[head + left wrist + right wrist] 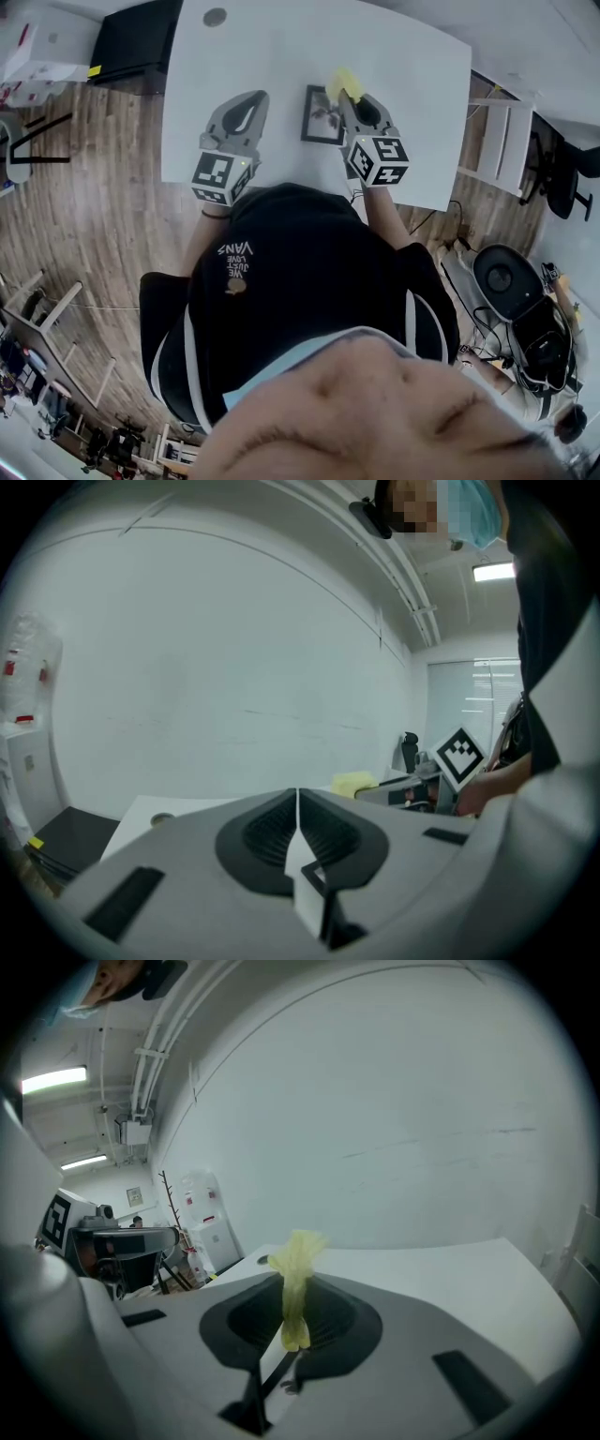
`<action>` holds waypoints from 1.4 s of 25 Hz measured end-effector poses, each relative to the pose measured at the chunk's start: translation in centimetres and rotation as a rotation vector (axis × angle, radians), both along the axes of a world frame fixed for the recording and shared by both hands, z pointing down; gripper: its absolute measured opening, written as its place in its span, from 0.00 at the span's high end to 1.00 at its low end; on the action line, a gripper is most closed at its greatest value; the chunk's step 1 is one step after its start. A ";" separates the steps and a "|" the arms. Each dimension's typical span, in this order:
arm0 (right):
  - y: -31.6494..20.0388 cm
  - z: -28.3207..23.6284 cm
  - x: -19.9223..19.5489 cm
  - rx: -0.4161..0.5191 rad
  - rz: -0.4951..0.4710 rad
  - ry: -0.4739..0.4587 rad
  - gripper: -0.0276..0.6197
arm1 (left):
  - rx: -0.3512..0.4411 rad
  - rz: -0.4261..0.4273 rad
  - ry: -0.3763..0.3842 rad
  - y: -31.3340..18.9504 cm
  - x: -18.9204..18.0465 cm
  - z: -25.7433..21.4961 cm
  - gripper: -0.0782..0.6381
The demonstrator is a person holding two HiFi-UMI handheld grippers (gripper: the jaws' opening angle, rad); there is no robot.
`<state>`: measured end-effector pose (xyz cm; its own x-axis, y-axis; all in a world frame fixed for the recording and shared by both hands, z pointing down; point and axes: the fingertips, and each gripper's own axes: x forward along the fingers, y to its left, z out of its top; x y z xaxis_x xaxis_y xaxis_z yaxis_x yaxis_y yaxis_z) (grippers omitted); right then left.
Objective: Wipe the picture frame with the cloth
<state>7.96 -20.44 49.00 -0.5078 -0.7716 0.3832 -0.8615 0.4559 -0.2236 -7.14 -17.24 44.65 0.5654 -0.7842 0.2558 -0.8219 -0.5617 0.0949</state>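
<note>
A small black picture frame (320, 116) lies flat on the white table (281, 56). My right gripper (349, 95) is over the frame's right edge, shut on a yellow cloth (341, 83). In the right gripper view the cloth (298, 1279) stands pinched between the jaws of that gripper (295, 1286), its loose end sticking up past the tips. My left gripper (252, 97) is left of the frame, apart from it, shut with nothing in it. In the left gripper view the jaws of the left gripper (297, 795) meet in a thin line, and the cloth (353, 783) shows off to the right.
A round grommet (215, 17) sits in the table's far part. A black cabinet (136, 42) stands beyond the table's left side. A white stand (502, 141) is off the right edge. The table's near edge lies just under both grippers.
</note>
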 end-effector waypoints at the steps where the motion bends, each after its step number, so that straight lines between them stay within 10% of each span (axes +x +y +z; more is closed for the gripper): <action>1: -0.1 0.3 -0.1 -0.007 -0.003 0.002 0.89 | 0.002 -0.002 0.001 0.0 0.0 -0.1 0.87; 35: 1.3 10.9 -3.5 -0.285 -0.126 0.047 0.89 | -0.040 -0.060 -0.018 1.0 -1.0 1.1 0.87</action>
<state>4.46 -19.13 59.88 -0.5689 -0.5619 0.6005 -0.8148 0.4844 -0.3186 -8.17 -16.21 45.73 0.5126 -0.8055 0.2973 -0.8558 -0.5074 0.1008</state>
